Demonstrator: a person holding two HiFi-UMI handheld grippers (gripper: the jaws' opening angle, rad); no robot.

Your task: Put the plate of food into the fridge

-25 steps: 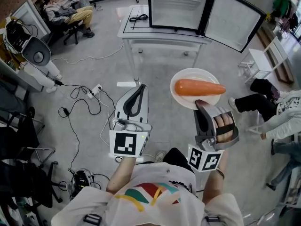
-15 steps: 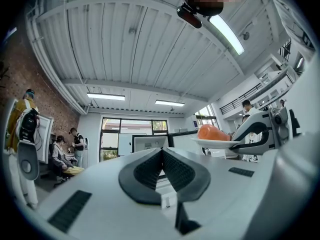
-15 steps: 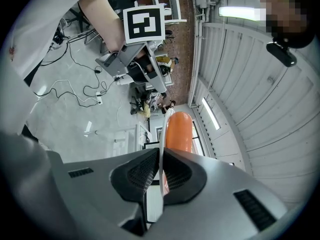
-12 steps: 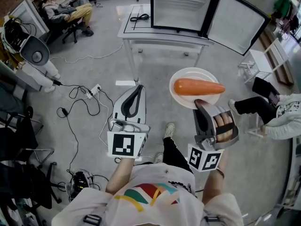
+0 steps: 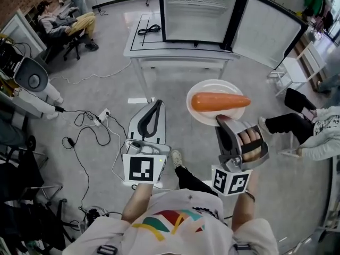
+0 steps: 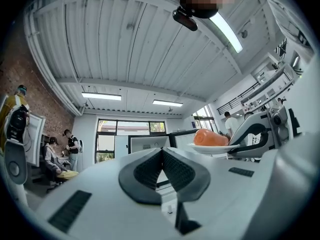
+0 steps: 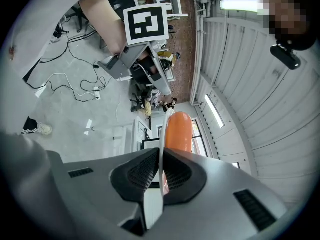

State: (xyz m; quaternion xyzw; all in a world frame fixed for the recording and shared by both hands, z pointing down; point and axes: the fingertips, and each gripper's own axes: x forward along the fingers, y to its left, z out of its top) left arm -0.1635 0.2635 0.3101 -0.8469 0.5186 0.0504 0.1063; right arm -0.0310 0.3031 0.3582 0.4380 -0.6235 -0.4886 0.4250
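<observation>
- The left hand-held gripper (image 5: pixel 157 105) hangs at the person's side, jaws pressed together on nothing
- Ahead, the small black-framed fridge (image 5: pixel 197 9) stands open on a white table (image 5: pixel 175 42), well apart from the plate
- The round white plate (image 5: pixel 203 114) is up in the air carrying a long orange carrot-like piece of food (image 5: pixel 220 101). The right hand-held gripper (image 5: pixel 220 121) is clamped on its near rim only
- Held by one edge, the plate could tip on the way to the shelf, and the rounded food would likely roll off
- Compared with a second ago, fridge and table sit closer, so the person looks to be walking in; the plate remains level and the food has not shifted
</observation>
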